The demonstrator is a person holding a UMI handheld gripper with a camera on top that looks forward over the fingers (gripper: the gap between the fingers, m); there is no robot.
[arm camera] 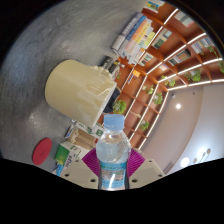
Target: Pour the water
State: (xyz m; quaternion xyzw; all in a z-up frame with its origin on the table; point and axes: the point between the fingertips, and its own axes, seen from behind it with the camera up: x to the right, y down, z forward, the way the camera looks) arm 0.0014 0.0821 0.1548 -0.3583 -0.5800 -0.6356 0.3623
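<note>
fingers: pink-padded fingertips of the gripper press on both sides of the water bottle; pinching it.
bottle: clear plastic, held between the pads, blue cap on and pointing ahead, away from the camera.
view attitude: whole scene appears rolled sideways; judged a tilt toward pouring.
cup: cream-coloured cup just beyond the cap, apart from it; judged the receiving vessel.
task state: cap apparently closed, no water visibly flowing.
surroundings: red disc and green item beside the fingers; shelving well beyond.
</note>
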